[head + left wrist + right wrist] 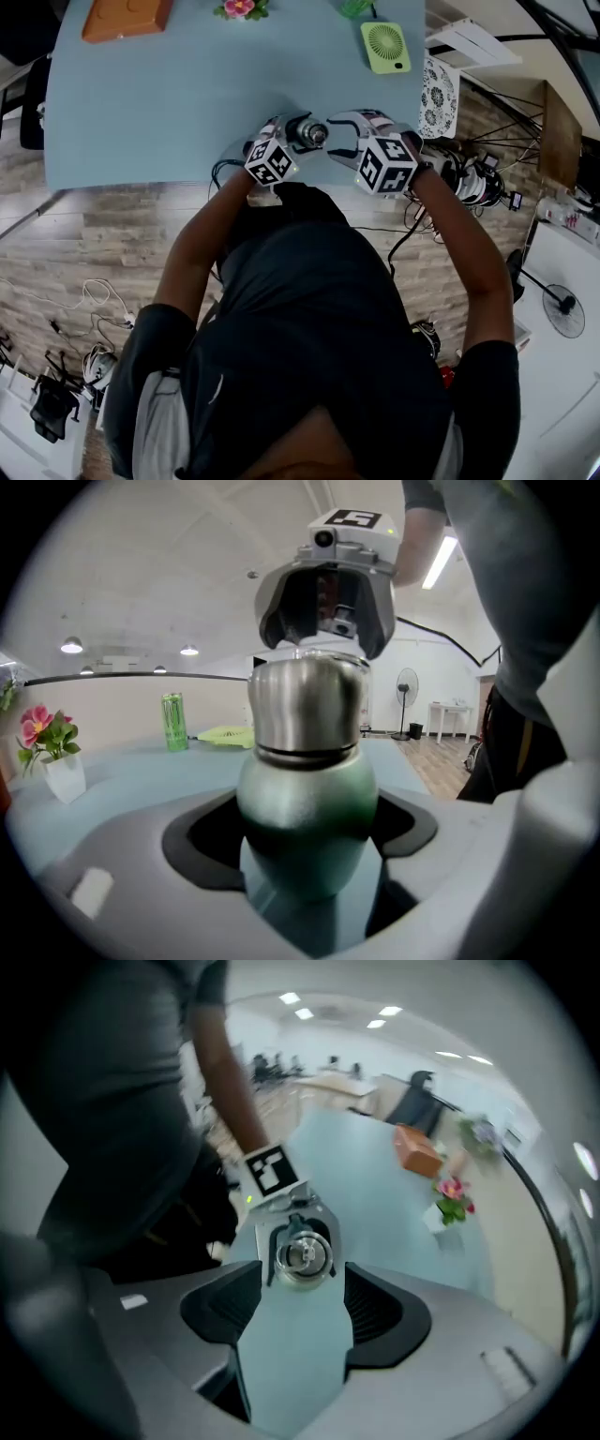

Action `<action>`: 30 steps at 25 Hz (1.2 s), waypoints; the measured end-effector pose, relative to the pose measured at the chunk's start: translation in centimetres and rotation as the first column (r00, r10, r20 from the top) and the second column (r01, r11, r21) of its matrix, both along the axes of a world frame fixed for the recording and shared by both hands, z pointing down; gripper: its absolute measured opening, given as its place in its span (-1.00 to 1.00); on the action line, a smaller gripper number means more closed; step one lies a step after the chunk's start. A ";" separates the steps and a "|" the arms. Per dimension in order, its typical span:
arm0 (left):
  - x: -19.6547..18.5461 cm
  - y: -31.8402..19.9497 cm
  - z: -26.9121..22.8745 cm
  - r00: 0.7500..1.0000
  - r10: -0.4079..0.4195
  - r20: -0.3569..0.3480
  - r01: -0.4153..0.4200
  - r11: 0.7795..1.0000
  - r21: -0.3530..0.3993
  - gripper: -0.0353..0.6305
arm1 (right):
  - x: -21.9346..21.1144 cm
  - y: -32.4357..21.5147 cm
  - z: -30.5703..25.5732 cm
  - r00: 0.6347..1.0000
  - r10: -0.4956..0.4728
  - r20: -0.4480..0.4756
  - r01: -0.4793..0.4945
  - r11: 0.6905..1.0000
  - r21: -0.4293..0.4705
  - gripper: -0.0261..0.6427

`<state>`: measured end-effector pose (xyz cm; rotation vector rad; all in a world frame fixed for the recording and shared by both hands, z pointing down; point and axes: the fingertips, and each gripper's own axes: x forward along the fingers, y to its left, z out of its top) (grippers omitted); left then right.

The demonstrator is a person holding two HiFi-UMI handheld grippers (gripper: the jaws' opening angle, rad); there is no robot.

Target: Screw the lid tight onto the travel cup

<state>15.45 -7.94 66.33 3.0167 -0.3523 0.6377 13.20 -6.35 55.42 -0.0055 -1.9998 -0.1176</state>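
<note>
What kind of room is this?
Probably an office or workshop: there's a big blue table, loose cables on the wooden floor, and a standing fan.

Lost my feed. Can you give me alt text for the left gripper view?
The left hand-held gripper is shut on a green cup, whose steel lid points at the right hand-held gripper, which is open close beyond it. Behind them, a pale blue table carries a green can, a potted flower and a flat yellow-green fan.

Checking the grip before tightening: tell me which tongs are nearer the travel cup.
Left. The left tongs clamp the travel cup by its green body; the right tongs are open, just off the lid.
</note>
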 end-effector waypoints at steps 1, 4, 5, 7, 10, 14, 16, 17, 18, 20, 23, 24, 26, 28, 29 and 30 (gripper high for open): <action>0.0 0.0 0.0 1.000 -0.001 0.001 0.001 1.000 0.000 0.39 | 0.3 -0.1 0.2 0.988 -0.138 -0.070 0.141 0.989 0.041 -0.16; 0.1 0.0 0.0 1.000 -0.002 0.001 0.002 1.000 0.001 0.39 | -0.1 -0.4 0.9 0.900 -0.395 -0.187 0.412 0.909 0.066 -0.16; 0.1 0.0 0.0 1.000 -0.002 0.000 0.002 1.000 0.000 0.39 | -0.4 -0.3 1.3 0.867 -0.453 -0.207 0.473 0.879 0.058 -0.15; 0.2 0.0 0.0 1.000 -0.002 0.000 0.002 1.000 0.001 0.39 | -0.8 0.0 2.3 0.801 -0.546 -0.245 0.573 0.818 0.049 -0.14; 0.2 -0.1 0.0 1.000 -0.001 -0.002 0.001 1.000 0.002 0.39 | -1.3 0.1 3.5 0.741 -0.617 -0.266 0.651 0.757 0.056 -0.14; 0.2 0.0 0.0 1.000 -0.001 -0.002 0.001 1.000 0.001 0.39 | -1.8 0.2 3.8 0.744 -0.628 -0.227 0.653 0.756 0.049 -0.20; 0.1 -0.1 0.0 1.000 0.000 -0.002 0.000 1.000 0.000 0.39 | -2.0 0.3 3.7 0.783 -0.593 -0.184 0.605 0.796 0.007 -0.21; 0.1 -0.1 0.0 1.000 0.000 -0.002 0.000 1.000 0.000 0.39 | -2.0 0.3 3.7 0.806 -0.568 -0.167 0.575 0.818 -0.009 -0.21; 0.1 -0.1 0.0 1.000 0.001 -0.003 -0.001 1.000 0.000 0.39 | -2.1 0.2 3.7 0.829 -0.538 -0.152 0.542 0.840 -0.021 -0.21; 0.1 -0.1 0.0 1.000 0.000 -0.004 0.000 1.000 0.000 0.39 | -2.1 0.1 3.8 0.883 -0.456 -0.114 0.455 0.890 -0.039 -0.21; 0.0 0.0 0.0 1.000 0.000 -0.004 0.000 1.000 0.001 0.39 | -2.3 -0.2 3.8 0.967 -0.251 -0.050 0.248 0.967 -0.062 -0.21; 0.0 0.0 0.0 1.000 0.001 -0.004 -0.001 1.000 0.001 0.39 | -2.4 -0.3 3.8 0.985 -0.170 -0.031 0.167 0.984 -0.069 -0.21; 0.0 0.0 0.0 1.000 0.001 -0.003 -0.001 1.000 0.002 0.39 | -2.4 -0.6 3.8 1.000 0.002 0.009 -0.001 0.997 -0.081 -0.21; 0.0 0.0 0.0 1.000 -0.001 -0.003 0.001 1.000 0.002 0.39 | -2.5 -0.9 3.7 0.982 0.179 0.058 -0.173 0.981 -0.092 -0.21; 0.0 0.0 0.0 1.000 -0.002 -0.003 0.002 1.000 0.001 0.39 | -2.5 -1.0 3.6 0.959 0.270 0.084 -0.262 0.960 -0.096 -0.21; 0.0 0.0 0.0 1.000 -0.004 -0.002 0.004 1.000 0.001 0.39 | -2.4 -1.2 3.6 0.925 0.362 0.111 -0.353 0.930 -0.099 -0.21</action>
